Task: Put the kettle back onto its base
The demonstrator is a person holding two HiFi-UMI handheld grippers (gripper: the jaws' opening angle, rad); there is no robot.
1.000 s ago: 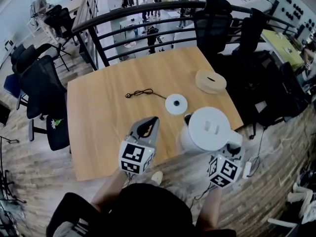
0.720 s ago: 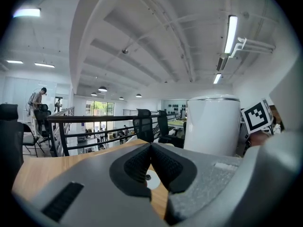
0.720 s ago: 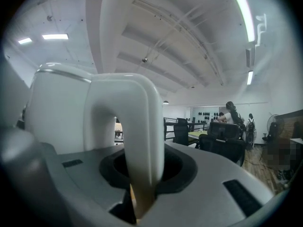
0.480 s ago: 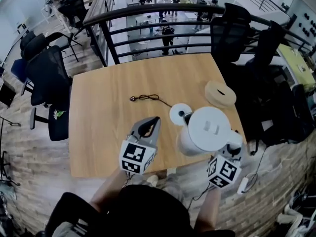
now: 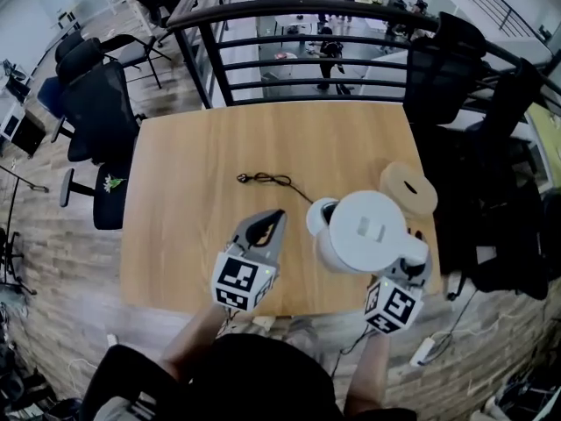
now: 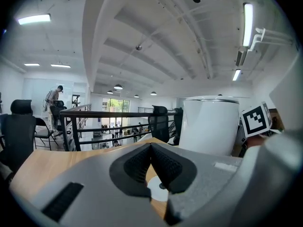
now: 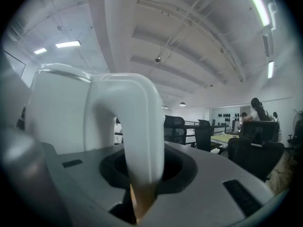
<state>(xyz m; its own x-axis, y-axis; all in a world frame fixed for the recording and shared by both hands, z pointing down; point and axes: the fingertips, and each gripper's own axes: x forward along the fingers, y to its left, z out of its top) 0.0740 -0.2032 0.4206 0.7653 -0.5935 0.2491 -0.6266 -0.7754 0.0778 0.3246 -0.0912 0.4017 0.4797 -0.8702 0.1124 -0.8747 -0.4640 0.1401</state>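
Two grippers were over the wooden table point(image 5: 175, 235). Leftmost, the left gripper point(image 5: 268, 221) had its jaws pressed together on nothing. To its right, the white kettle point(image 5: 364, 231) sat just beside its base point(image 6: 158, 190), its handle pinched by the right gripper point(image 5: 412, 263).

No legible text, brand or number found. Only black-and-white square markers point(image 5: 241, 281) showed, on cube at rear of left gripper point(image 5: 265, 224) and of right gripper point(image 5: 412, 266); patterns only, no letters. Kettle point(image 5: 364, 231) bore no readable print.

Table's point(image 5: 175, 226) left free; cord point(image 5: 268, 181), kettle point(image 5: 364, 231), wooden disc point(image 5: 408, 189) crowd right.
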